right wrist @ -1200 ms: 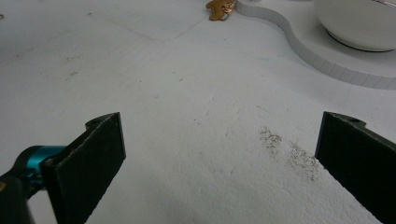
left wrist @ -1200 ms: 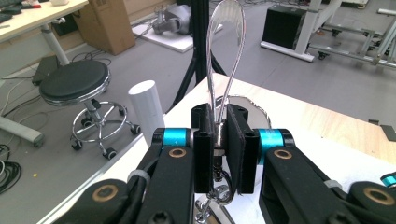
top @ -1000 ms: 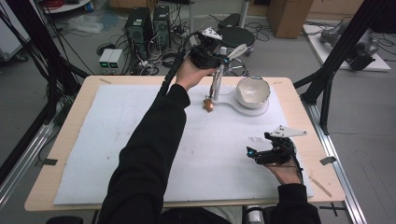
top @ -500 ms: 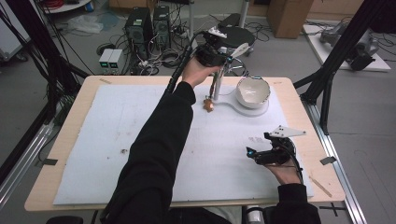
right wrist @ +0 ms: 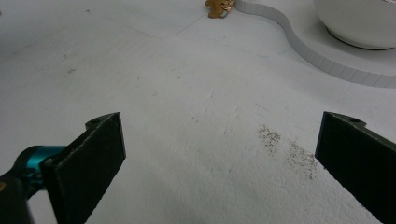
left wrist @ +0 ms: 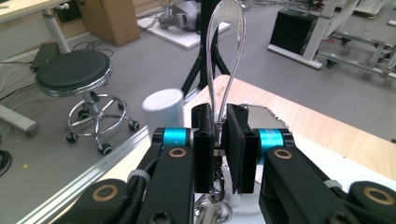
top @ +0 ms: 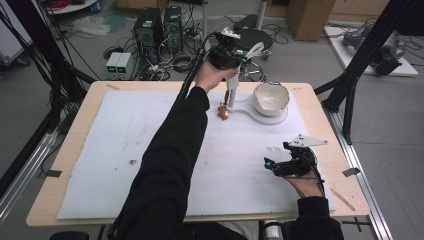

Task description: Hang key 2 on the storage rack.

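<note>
My left gripper is raised over the far edge of the table and shut on the handle of a shiny metal spoon. In the left gripper view the spoon's bowl sticks out past the closed jaws of that gripper. Below it a white post stands beside a small golden-brown object. My right gripper rests low on the white mat near the right front, open. Its jaws stand wide apart with bare mat between them.
A white bowl sits on a curved white base at the far right of the mat; the base and the golden-brown object lie ahead of the right gripper. Crumbs speckle the mat. A stool stands beyond the table.
My left gripper has shifted slightly to the right over the far edge, still holding the spoon. The right gripper has stayed where it was.
</note>
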`<state>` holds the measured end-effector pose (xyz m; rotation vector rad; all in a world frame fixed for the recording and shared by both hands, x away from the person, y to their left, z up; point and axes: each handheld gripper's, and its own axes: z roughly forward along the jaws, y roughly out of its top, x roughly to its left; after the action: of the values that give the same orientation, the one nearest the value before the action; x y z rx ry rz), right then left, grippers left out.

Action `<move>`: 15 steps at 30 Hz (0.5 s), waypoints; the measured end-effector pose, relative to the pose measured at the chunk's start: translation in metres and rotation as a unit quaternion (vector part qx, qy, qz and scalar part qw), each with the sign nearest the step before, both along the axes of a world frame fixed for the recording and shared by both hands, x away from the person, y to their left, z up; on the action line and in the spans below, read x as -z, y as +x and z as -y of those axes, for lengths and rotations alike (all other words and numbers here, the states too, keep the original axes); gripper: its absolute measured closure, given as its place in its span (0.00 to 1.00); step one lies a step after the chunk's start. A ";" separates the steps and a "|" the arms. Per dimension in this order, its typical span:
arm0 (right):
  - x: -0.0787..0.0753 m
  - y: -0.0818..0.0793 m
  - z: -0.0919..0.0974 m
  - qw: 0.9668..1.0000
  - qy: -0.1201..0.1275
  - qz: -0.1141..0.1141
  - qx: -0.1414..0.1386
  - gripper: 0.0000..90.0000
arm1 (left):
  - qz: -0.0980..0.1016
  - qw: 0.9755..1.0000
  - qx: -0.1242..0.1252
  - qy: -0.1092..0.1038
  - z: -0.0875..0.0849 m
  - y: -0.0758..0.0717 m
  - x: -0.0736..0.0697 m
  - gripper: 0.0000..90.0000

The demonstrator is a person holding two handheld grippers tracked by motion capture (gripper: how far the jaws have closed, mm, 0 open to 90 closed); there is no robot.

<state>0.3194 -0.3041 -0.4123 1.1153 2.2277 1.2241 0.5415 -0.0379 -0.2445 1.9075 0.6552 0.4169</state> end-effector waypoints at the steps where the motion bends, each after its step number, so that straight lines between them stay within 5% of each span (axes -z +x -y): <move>1: 0.000 0.000 0.000 1.000 0.000 -0.002 0.001 0.01 | 0.001 1.000 0.002 0.000 0.001 -0.001 0.000 0.90; 15: 0.000 0.000 0.000 1.000 -0.003 0.001 -0.001 0.01 | 0.003 1.000 -0.001 0.008 0.007 -0.002 0.000 0.90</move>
<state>0.3198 -0.3037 -0.4126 1.1102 2.2305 1.2173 0.5398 -0.0448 -0.2441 1.9198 0.6507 0.4298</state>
